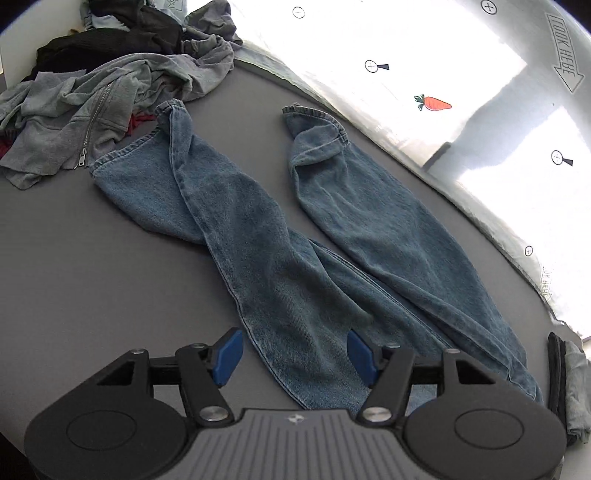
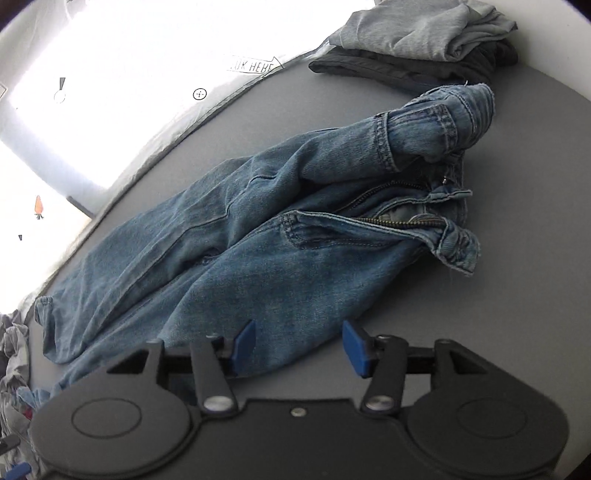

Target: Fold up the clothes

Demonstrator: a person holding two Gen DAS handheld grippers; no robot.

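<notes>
On the grey table: blue jeans [image 1: 280, 258] lie spread, legs apart, hems far, waistband [image 2: 436, 125] crumpled with the zip open.
Handling: denim looks heavy, limp and thick; seams and waistband likely give the firmest hold.
Where to grip: waistband corners, or a hem [image 1: 314, 114], pinching both layers.
Left gripper [image 1: 293, 350]: jaws wide, over a leg, holding nothing.
Right gripper [image 2: 299, 345]: jaws wide above the thigh, empty.
Containers: none visible.
Piles: unfolded clothes heap [image 1: 110, 81] far left; folded stack [image 2: 424, 33] far right.
</notes>
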